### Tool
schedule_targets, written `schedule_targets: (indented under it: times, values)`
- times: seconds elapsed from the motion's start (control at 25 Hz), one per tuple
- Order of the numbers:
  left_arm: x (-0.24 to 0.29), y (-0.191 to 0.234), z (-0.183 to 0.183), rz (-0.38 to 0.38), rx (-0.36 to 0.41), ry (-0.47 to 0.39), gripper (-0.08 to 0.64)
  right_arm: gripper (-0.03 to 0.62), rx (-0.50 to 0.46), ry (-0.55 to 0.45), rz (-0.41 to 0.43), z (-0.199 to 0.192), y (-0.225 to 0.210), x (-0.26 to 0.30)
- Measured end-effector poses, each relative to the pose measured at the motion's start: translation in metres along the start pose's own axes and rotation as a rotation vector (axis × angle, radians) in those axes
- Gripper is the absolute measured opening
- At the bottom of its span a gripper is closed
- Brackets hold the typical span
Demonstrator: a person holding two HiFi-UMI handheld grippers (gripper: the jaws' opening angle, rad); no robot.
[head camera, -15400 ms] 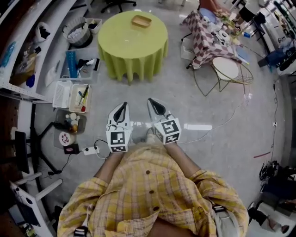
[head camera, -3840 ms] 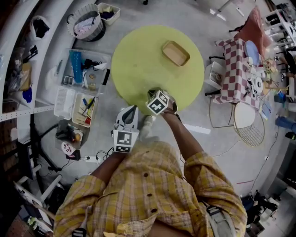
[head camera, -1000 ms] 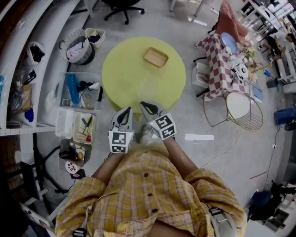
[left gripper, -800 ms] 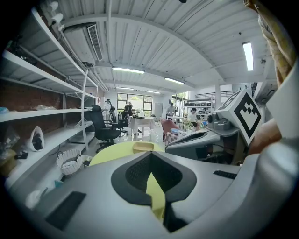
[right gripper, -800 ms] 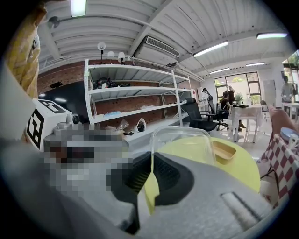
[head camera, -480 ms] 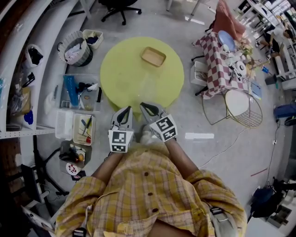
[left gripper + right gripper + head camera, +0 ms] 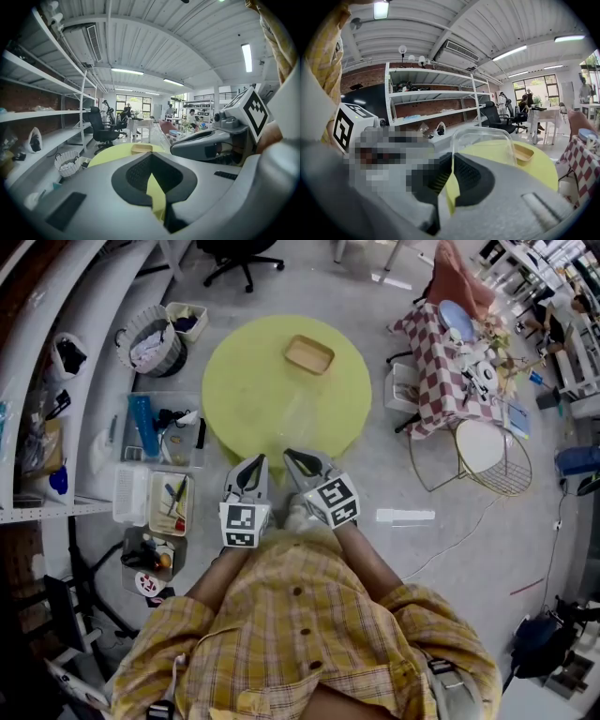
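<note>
While the left tongs and the right tongs hang clenched and empty at the near edge of the yellow surface, we see the clear container standing free on it, near the wooden tray; setting down looks done to us.

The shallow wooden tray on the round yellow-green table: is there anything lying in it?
No, the shallow wooden tray shows only its own bare bottom in the head view.

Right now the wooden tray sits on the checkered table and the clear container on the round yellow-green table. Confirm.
Wrong about the wooden tray: the head view shows it on the round yellow-green table. The clear container is there too.
</note>
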State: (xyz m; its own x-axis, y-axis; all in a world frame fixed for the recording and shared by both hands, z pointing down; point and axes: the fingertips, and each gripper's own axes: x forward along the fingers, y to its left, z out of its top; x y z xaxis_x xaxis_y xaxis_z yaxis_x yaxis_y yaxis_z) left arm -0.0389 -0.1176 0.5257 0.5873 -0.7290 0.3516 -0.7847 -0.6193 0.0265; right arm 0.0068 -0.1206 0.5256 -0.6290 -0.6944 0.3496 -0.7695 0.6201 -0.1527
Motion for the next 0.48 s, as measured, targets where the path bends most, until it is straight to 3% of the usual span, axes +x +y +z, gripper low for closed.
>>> schedule_targets:
  times: [0.48]
  values:
    - [-0.006,-0.0021,-0.0005,-0.007,-0.002,-0.008,0.003,0.011,0.005,-0.004,-0.015,0.0018,0.0029,-0.0072]
